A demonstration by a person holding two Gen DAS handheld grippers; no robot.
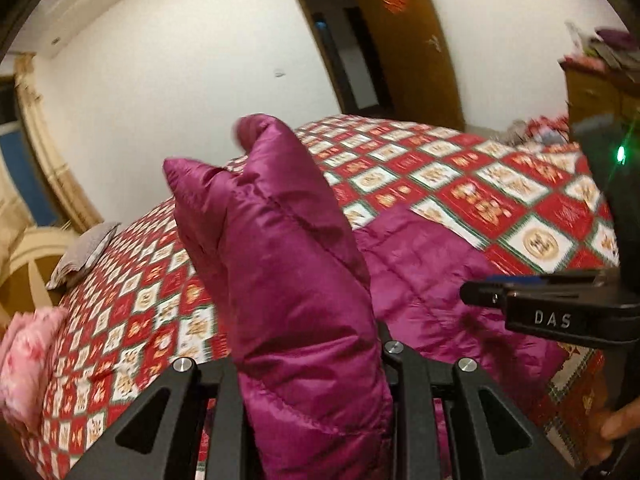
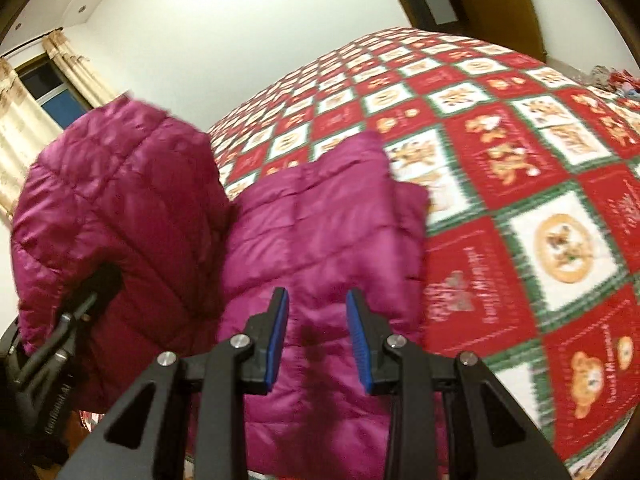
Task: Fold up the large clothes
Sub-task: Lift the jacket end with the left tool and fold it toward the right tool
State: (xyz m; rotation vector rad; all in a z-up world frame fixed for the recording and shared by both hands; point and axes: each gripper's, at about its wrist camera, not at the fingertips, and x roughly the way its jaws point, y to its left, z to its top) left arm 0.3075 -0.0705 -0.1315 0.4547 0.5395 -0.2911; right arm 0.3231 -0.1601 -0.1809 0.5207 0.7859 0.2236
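Note:
A magenta quilted puffer jacket lies on a bed with a red, white and green patterned cover. My left gripper is shut on a fold of the jacket and holds it lifted, so the fabric stands up between the fingers and hides the pads. In the right wrist view the lifted part hangs at the left and the rest of the jacket lies flat. My right gripper is open with blue pads, just above the flat part; it also shows in the left wrist view.
A pink floral bundle and a grey folded cloth lie on the bed's left side. An open wooden door is beyond the bed. A wooden cabinet with clutter stands at the right. Curtains hang at the left.

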